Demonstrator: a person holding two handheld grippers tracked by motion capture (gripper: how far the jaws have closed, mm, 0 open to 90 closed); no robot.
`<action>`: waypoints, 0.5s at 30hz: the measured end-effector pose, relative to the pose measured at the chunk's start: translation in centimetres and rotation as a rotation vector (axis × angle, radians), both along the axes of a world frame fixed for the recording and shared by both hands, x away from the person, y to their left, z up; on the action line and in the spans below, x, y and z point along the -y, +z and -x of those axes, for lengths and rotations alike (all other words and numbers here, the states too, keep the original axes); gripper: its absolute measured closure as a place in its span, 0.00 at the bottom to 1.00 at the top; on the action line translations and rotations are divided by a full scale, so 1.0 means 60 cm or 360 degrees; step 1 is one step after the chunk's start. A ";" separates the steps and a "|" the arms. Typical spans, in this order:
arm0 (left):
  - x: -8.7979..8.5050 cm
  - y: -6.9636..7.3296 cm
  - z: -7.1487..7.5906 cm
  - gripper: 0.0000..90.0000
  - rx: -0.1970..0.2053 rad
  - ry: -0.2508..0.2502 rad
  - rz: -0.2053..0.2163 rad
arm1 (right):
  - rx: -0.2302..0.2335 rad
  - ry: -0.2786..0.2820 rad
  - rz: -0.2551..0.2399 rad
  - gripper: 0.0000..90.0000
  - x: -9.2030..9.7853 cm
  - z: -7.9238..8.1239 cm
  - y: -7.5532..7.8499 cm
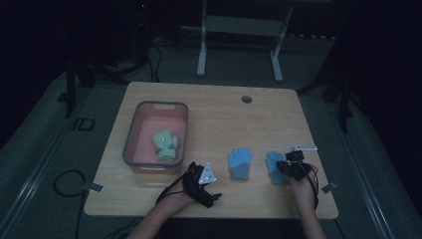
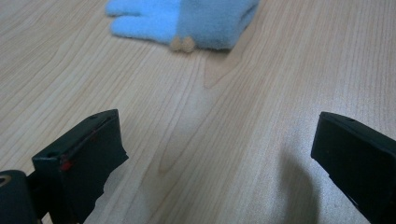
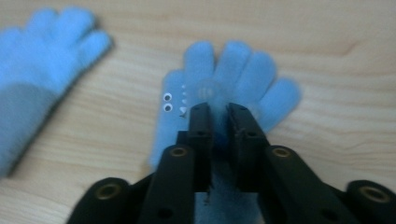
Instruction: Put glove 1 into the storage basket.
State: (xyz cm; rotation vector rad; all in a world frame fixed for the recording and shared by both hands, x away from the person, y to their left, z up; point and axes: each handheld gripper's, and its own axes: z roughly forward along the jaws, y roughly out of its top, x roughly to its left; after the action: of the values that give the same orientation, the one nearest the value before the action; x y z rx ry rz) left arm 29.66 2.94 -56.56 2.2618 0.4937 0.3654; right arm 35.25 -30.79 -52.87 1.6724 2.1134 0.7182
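Note:
Two light blue gloves lie flat on the wooden table [image 1: 214, 114]. The middle glove [image 1: 240, 163] [image 3: 42, 56] is at the top of the left gripper view [image 2: 187, 18], with two small tan bobbles at its edge. The right glove [image 1: 272, 162] [image 3: 243, 70] has tiny googly eyes. My right gripper [image 1: 287, 167] [image 3: 218, 108] hangs right over it, its jaws a narrow slit apart and pinching nothing that I can see. Near the front edge, my left gripper [image 1: 211, 186] [image 2: 219, 149] stands wide open over bare wood. A green glove [image 1: 165, 144] lies in the pink basket [image 1: 155, 105].
The basket stands at the table's left. A round cable hole [image 1: 246, 99] sits near the far edge. Behind the table is a white stand [image 1: 201, 50] on the dark floor. Black cables trail from both grippers toward the front edge.

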 end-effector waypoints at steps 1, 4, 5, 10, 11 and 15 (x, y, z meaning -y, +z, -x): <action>0.000 0.000 0.000 0.03 0.0001 0.0001 -0.0001 | -0.0020 0.0009 -0.0011 0.83 0.001 -0.001 -0.003; -0.001 0.000 -0.001 0.03 -0.0007 0.0004 0.0013 | -0.0011 0.0041 0.0016 0.76 0.004 -0.002 -0.001; -0.001 0.000 -0.001 0.03 -0.0008 0.0002 0.0016 | 0.0004 0.0049 0.0023 0.76 0.007 -0.003 0.003; -0.001 0.000 -0.001 0.03 -0.0009 0.0006 0.0012 | 0.0044 0.0187 0.0069 0.71 0.023 -0.004 0.016; -0.001 0.000 0.000 0.03 -0.0007 0.0007 0.0010 | 0.0060 0.0251 0.0085 0.69 0.027 -0.004 0.016; -0.001 0.000 -0.002 0.03 -0.0009 0.0008 0.0009 | 0.0077 0.0493 0.0042 0.68 0.046 -0.004 0.020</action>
State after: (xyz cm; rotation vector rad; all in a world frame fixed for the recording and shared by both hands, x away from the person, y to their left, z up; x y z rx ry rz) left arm 29.75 2.99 -56.57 2.2569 0.5033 0.3597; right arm 35.50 -33.53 -51.67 1.3135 2.3627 0.8055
